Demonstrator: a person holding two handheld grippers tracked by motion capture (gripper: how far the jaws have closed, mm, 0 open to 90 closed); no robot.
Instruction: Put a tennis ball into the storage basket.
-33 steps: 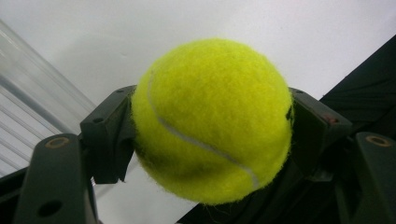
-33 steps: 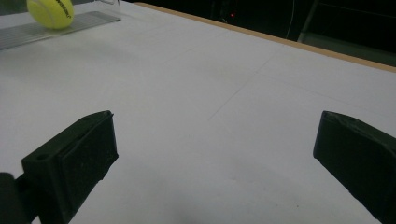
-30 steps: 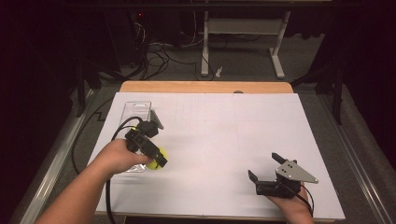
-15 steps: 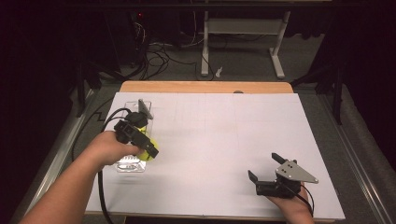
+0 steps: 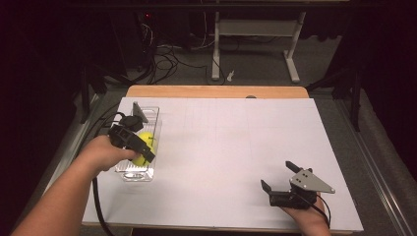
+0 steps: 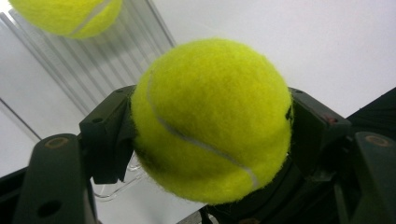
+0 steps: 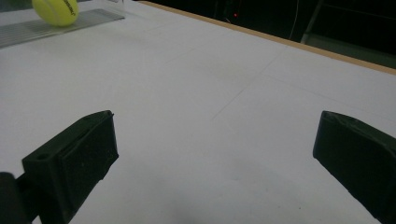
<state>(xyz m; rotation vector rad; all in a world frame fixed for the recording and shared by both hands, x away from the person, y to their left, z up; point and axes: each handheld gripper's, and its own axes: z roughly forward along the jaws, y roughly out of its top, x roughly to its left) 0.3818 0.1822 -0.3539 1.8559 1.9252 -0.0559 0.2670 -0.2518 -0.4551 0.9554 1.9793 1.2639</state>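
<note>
Left forearm angles in from bottom-left; we see the left tongs (image 5: pixel 139 147) clamped on a tennis ball (image 6: pixel 212 119), held over the clear tray (image 5: pixel 153 112) at the counter's (image 5: pixel 236 142) left side. Right tongs (image 5: pixel 279 178) rest near the front edge, jaws wide apart, empty.

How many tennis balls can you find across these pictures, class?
2. One tennis ball is clamped in the left gripper above the clear tray. A second ball lies in that tray beyond it. The hand may hide others in the tray.
</note>
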